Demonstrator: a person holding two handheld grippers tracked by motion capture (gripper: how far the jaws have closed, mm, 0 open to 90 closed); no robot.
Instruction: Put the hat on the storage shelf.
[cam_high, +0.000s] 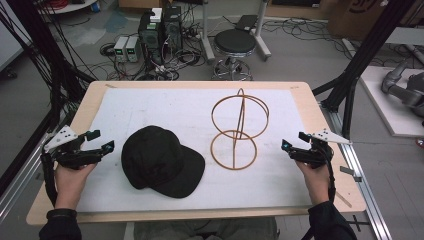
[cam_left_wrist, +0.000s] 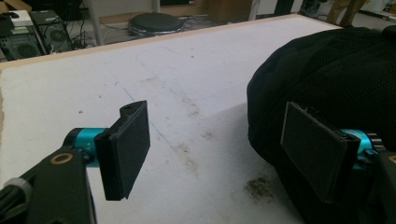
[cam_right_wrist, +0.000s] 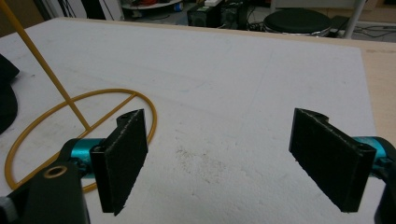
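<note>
Where the white mat (cam_high: 165, 102) covers the wooden table (cam_high: 320, 130), a black cap (cam_high: 160, 161) is seen left of centre in the high view, its brim turned toward the lower right of the frame. Just beside it, right of centre, a gold wire stand (cam_high: 239, 129) is set upright: a ring flat on the mat, a second ring raised above it on a thin post.

At the left edge of the high view, the left gripper (cam_high: 102, 141) is held in a hand (cam_high: 70, 182) near the cap, apart from it. In the left gripper view its jaws are spread wide, nothing between them, and the cap (cam_left_wrist: 336, 79) is seen at the right of the frame behind the right-hand jaw.

At the right of the high view, the right gripper (cam_high: 289, 148) is held in the other hand (cam_high: 316, 182), near the stand but not touching. In the right gripper view its jaws are likewise spread wide and empty, with the stand's base ring (cam_right_wrist: 70, 107) at the left of the frame.

Beyond the table, at the top of the high view, a black stool (cam_high: 235, 42) and cabled computer boxes (cam_high: 160, 30) are noted on the floor.
</note>
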